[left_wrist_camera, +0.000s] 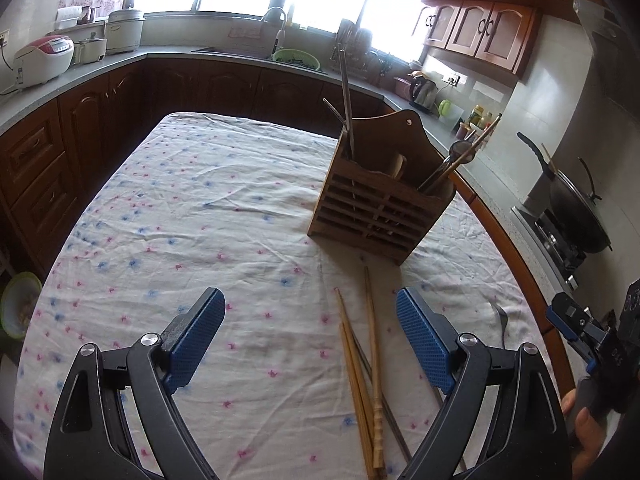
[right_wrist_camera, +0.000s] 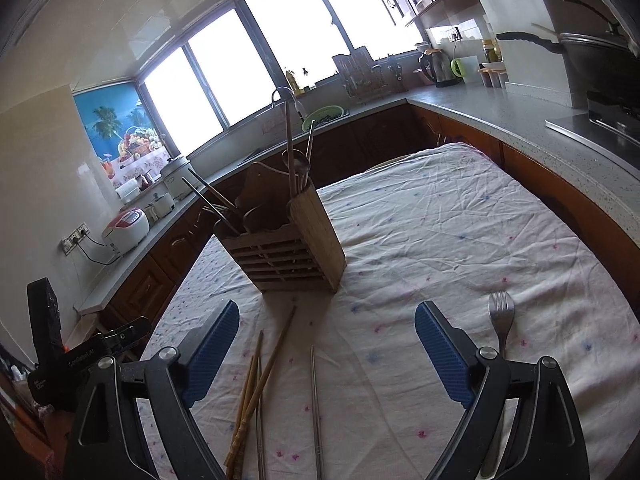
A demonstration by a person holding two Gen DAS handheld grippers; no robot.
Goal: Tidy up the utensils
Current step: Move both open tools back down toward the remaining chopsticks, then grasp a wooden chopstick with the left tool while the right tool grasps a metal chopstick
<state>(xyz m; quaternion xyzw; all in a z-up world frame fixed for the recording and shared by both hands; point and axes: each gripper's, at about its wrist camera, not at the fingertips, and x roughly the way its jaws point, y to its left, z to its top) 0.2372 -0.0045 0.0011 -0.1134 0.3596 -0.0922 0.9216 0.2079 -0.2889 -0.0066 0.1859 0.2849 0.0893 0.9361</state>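
A wooden slatted utensil holder (left_wrist_camera: 372, 204) (right_wrist_camera: 284, 246) stands on the cloth-covered table and holds several chopsticks and a spoon. Several wooden chopsticks (left_wrist_camera: 366, 376) (right_wrist_camera: 258, 384) lie loose on the cloth in front of it. A metal chopstick (right_wrist_camera: 316, 408) lies beside them. A metal fork (right_wrist_camera: 500, 320) (left_wrist_camera: 502, 320) lies to the right, partly behind my right gripper's finger. My left gripper (left_wrist_camera: 312, 336) is open and empty above the chopsticks. My right gripper (right_wrist_camera: 328, 348) is open and empty above the metal chopstick.
The table (left_wrist_camera: 192, 208) wears a white flowered cloth. Kitchen counters (right_wrist_camera: 500, 108) run around it with a rice cooker (left_wrist_camera: 42, 60), a kettle (right_wrist_camera: 438, 66), a sink, and a wok on the stove (left_wrist_camera: 576, 208). The other gripper shows at the right edge (left_wrist_camera: 588, 332).
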